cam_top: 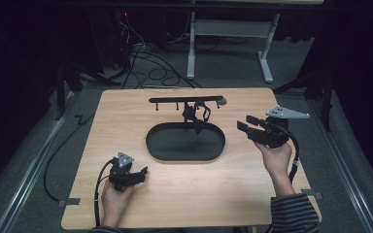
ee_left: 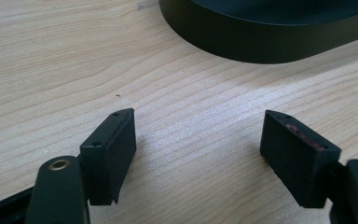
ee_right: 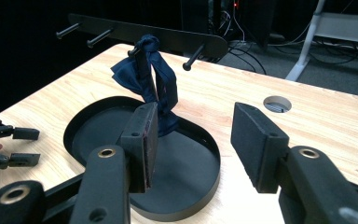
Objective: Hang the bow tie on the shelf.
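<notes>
High view: right gripper [cam_top: 243, 123] raised, level.

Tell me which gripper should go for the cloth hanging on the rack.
Right, probably. The right gripper is raised with open jaws aimed at the dark blue cloth on the peg rack; the left gripper rests open, low on the table.

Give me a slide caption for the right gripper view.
Open right tool faces a dark blue cloth hanging from a peg rack over an oval black tray.
</notes>
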`<state>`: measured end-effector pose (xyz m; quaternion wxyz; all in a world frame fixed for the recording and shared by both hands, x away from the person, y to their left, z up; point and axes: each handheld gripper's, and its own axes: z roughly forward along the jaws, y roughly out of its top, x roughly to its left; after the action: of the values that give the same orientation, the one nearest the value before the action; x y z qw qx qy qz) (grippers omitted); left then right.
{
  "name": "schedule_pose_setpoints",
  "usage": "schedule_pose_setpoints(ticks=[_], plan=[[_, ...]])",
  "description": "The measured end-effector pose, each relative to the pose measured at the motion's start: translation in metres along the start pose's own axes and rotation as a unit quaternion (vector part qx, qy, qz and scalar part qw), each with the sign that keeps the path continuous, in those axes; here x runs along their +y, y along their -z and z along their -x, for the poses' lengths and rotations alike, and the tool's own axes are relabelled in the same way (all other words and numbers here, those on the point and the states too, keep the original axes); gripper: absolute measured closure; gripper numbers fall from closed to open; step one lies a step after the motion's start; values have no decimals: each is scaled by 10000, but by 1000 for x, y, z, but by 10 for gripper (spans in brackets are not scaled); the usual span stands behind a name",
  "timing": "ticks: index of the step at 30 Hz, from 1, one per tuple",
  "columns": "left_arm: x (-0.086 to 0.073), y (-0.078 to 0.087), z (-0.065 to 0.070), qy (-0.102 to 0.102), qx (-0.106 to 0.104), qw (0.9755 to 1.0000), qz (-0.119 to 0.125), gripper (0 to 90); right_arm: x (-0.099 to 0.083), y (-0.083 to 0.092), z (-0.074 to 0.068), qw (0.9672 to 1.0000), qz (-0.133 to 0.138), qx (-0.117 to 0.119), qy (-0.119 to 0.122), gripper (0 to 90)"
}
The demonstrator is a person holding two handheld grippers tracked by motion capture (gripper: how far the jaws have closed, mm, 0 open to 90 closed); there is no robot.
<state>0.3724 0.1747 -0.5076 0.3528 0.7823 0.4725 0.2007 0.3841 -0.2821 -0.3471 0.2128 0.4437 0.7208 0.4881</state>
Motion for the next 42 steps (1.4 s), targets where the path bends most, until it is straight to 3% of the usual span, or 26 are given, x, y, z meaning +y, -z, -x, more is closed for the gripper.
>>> schedule_pose_setpoints(ticks=[22, 42], plan=[[0, 0, 0, 11, 1, 10000, 9, 274, -17, 17, 2, 9998, 93, -143, -63, 533], [0, 0, 0, -1, 1, 10000, -1, 274, -35, 25, 6, 9994, 92, -174, -280, 533]])
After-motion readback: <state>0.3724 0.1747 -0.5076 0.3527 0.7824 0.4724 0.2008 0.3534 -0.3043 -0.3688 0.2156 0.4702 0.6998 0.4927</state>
